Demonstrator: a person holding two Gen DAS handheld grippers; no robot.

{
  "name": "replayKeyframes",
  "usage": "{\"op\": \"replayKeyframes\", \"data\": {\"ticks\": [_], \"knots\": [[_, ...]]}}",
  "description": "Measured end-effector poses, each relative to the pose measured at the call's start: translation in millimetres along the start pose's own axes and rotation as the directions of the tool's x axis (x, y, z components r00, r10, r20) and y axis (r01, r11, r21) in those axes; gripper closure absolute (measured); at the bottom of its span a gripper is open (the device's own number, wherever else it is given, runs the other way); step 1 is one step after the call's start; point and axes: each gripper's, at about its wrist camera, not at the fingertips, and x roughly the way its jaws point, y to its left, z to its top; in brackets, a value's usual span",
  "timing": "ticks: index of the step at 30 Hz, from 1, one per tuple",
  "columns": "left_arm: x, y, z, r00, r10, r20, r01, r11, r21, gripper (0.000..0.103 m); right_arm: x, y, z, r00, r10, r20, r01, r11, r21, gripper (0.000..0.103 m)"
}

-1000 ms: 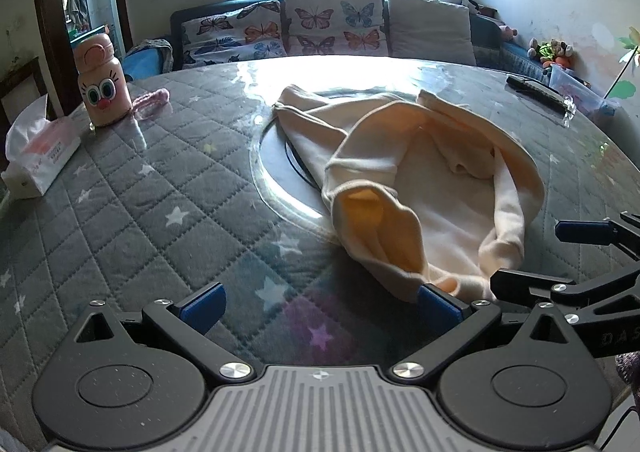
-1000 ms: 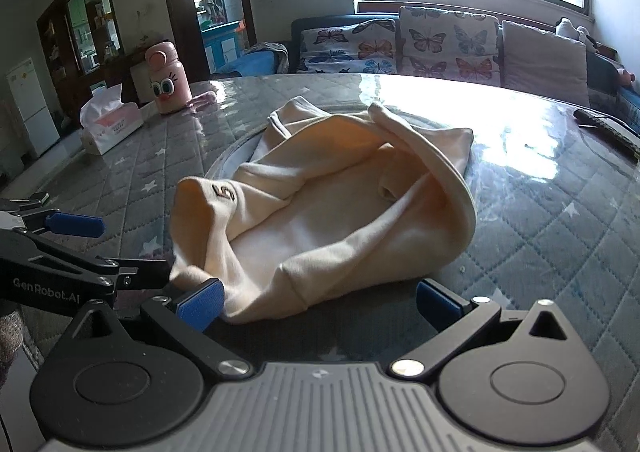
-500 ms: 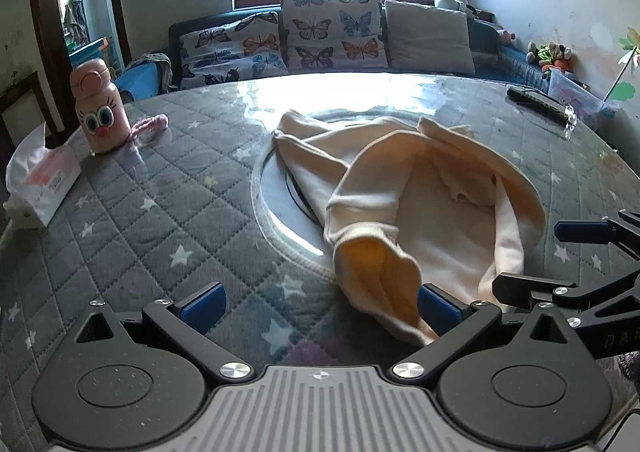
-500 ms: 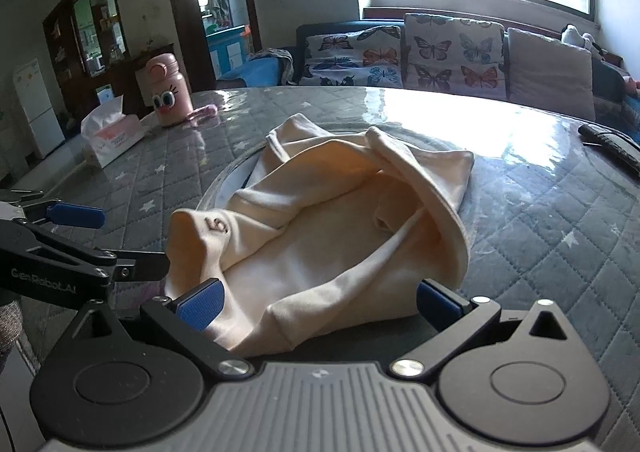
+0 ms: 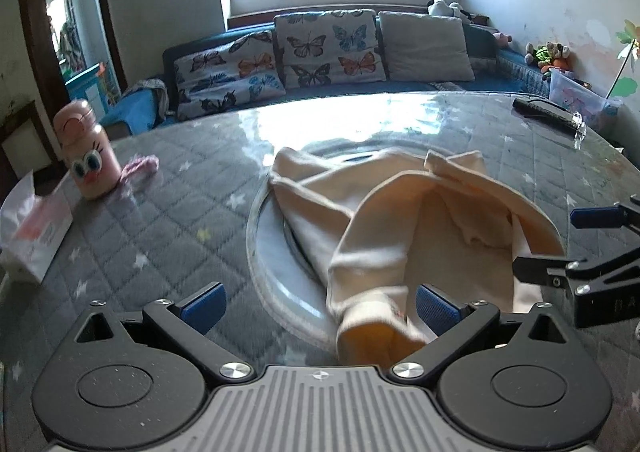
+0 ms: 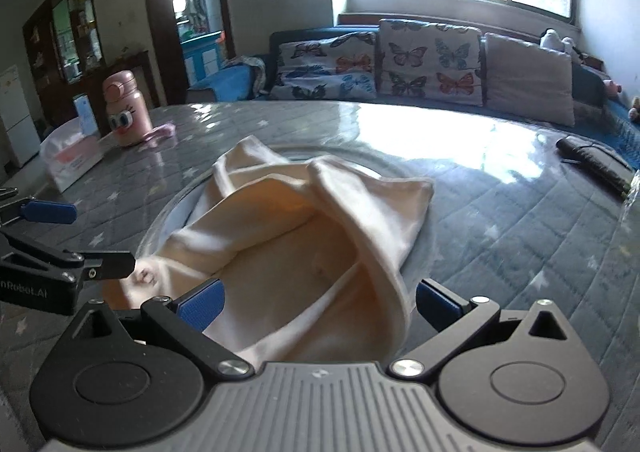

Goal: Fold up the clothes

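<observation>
Two grippers are hovering side by side over the near edge of the table, both with jaws spread wide, grasping nothing. The cream garment is lying crumpled on the glass disc at the table's middle, its near hem bunching between the left gripper and the right gripper.

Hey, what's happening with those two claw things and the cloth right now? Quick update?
Left gripper and right gripper both open, holding nothing. Cream garment bunched on the table, unfolded. Nothing blocking.
</observation>
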Motion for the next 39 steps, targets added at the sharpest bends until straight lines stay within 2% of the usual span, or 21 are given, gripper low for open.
{"op": "replayKeyframes", "data": {"ticks": [2, 4, 7, 9, 10, 11, 13, 15, 17, 18, 20, 23, 32, 36, 39], "knots": [[9, -3, 6, 1.000, 0.003, 0.000, -0.003, 1.000, 0.013, 0.011, 4, -5, 8, 1.000, -0.022, 0.016, 0.023, 1.000, 0.000, 0.011], [18, -5, 12, 1.000, 0.001, -0.001, -0.001, 1.000, 0.023, 0.015, 11, -11, 16, 0.999, -0.045, 0.019, 0.044, 0.999, 0.008, 0.014], [27, -11, 18, 1.000, -0.011, -0.001, 0.011, 0.999, 0.048, 0.019, 23, -18, 26, 0.999, -0.044, 0.013, 0.044, 0.999, 0.008, 0.024], [34, -17, 22, 1.000, -0.017, -0.004, 0.017, 0.997, 0.071, 0.019, 31, -19, 31, 0.999, -0.042, 0.009, 0.042, 0.999, -0.001, 0.029], [38, -20, 23, 1.000, -0.019, -0.007, 0.020, 0.996, 0.083, 0.019, 36, -19, 34, 0.999, -0.038, 0.003, 0.038, 0.999, -0.007, 0.037], [41, -23, 25, 1.000, -0.022, -0.009, 0.022, 0.995, 0.095, 0.019, 41, -19, 35, 0.999, -0.033, -0.002, 0.033, 0.999, -0.012, 0.041], [48, -29, 29, 1.000, -0.024, -0.014, 0.026, 0.992, 0.122, 0.019, 48, -20, 37, 1.000, -0.022, -0.013, 0.022, 1.000, -0.013, 0.043], [53, -35, 32, 1.000, -0.026, -0.017, 0.028, 0.988, 0.149, 0.019, 54, -22, 38, 1.000, -0.014, -0.019, 0.014, 1.000, -0.013, 0.053], [58, -40, 34, 0.999, -0.027, -0.017, 0.030, 0.984, 0.175, 0.018, 57, -26, 37, 1.000, -0.001, -0.029, 0.001, 1.000, -0.004, 0.068], [59, -42, 36, 0.999, -0.030, -0.016, 0.032, 0.983, 0.181, 0.018, 58, -28, 36, 1.000, 0.003, -0.030, -0.003, 1.000, 0.004, 0.070], [62, -46, 38, 0.999, -0.035, -0.015, 0.037, 0.981, 0.190, 0.018, 57, -34, 34, 1.000, 0.004, -0.025, -0.004, 1.000, 0.023, 0.084], [65, -51, 40, 0.999, -0.049, -0.019, 0.052, 0.978, 0.202, 0.018, 54, -44, 31, 1.000, -0.006, -0.012, 0.007, 0.998, 0.055, 0.091], [68, -76, 34, 0.992, -0.126, -0.020, 0.127, 0.953, 0.276, 0.022, 55, -76, 18, 0.997, -0.076, -0.029, 0.080, 0.985, 0.151, 0.091], [74, -85, 35, 0.993, -0.117, -0.008, 0.114, 0.944, 0.309, 0.023, 55, -82, 13, 0.998, -0.065, -0.027, 0.069, 0.985, 0.158, 0.081], [79, -92, 38, 0.996, -0.091, 0.015, 0.080, 0.936, 0.342, 0.022, 54, -82, 14, 0.998, -0.055, -0.014, 0.056, 0.988, 0.145, 0.063]]}}
